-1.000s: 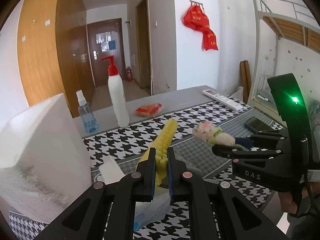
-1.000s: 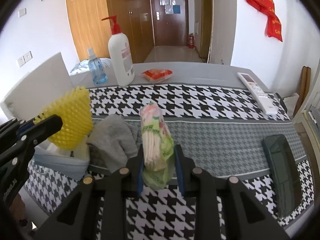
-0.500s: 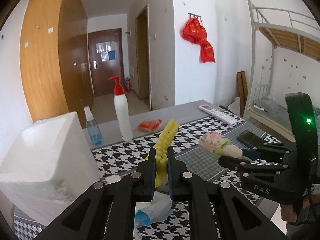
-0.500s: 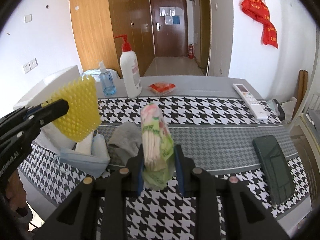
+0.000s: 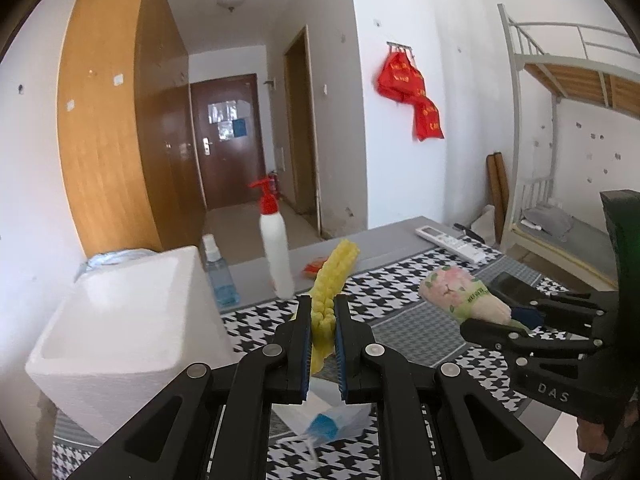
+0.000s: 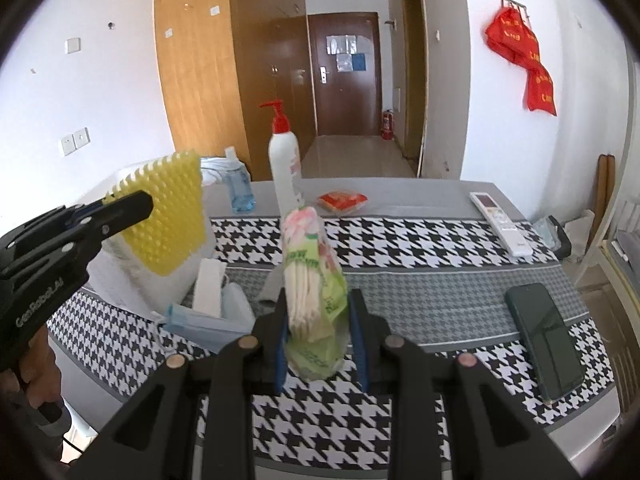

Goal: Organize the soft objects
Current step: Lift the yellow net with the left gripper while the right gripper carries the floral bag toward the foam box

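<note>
Left gripper (image 5: 322, 332) is clamping a yellow nubbed sponge (image 5: 334, 280) edge-on between its blue pads, the sponge sticking up and forward above the table (image 5: 400, 236); the right wrist view is showing that same sponge broadside (image 6: 170, 220), a flat studded slab (only there does its full face read). Right gripper (image 6: 320, 328) is gripping a tissue pack (image 6: 312, 276), green and pink wrapper, standing upright between the fingers and clear of the houndstooth cloth (image 6: 400, 240); from the left wrist view the pack (image 5: 460, 296) is pointing sideways out of the black jaws. Just beneath the left gripper a blue face mask (image 5: 332, 424) is lying on the cloth, seen beside a white folded piece in the right view. A white foam box (image 5: 120, 320) is sitting to the left, its open top visible only in the left view. Farther along: a dark phone (image 6: 548, 336), a blue spray bottle (image 6: 238, 184), a red-capped pump bottle (image 6: 284, 160), a red packet (image 6: 342, 200), a white remote (image 6: 500, 224). A bunk bed (image 5: 560, 80) is showing in the left view alone.
</note>
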The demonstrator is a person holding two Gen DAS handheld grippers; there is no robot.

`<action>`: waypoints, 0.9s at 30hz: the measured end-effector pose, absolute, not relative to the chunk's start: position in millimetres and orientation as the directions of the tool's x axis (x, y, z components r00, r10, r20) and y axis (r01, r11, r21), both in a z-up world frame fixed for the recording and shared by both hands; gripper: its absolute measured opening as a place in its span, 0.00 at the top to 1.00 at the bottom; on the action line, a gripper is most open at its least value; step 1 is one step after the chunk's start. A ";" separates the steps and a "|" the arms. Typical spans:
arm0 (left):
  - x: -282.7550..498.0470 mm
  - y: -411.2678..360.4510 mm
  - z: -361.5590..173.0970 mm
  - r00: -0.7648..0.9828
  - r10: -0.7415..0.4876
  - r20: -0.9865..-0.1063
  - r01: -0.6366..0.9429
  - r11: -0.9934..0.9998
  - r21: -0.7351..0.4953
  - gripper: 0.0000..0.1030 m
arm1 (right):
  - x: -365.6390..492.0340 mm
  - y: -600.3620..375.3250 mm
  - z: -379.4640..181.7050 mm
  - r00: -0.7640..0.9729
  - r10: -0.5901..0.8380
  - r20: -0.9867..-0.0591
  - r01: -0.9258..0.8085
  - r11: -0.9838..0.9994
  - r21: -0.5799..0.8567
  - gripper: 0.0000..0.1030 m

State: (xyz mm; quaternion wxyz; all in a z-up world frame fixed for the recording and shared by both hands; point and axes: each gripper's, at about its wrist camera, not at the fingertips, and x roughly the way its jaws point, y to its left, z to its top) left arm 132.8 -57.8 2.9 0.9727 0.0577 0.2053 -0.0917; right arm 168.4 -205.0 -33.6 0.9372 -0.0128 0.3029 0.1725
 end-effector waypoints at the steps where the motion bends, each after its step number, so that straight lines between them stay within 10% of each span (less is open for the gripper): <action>1: 132.4 -54.8 4.9 0.901 -0.151 -0.407 0.197 0.978 0.074 0.89 | 166.8 -202.4 -30.5 0.763 0.317 -0.564 -0.333 0.940 0.077 0.70; 27: 126.6 0.7 43.3 0.943 -0.068 -0.326 0.081 0.996 0.027 0.89 | 169.2 -157.0 12.3 0.798 0.411 -0.440 -0.427 0.902 0.069 0.70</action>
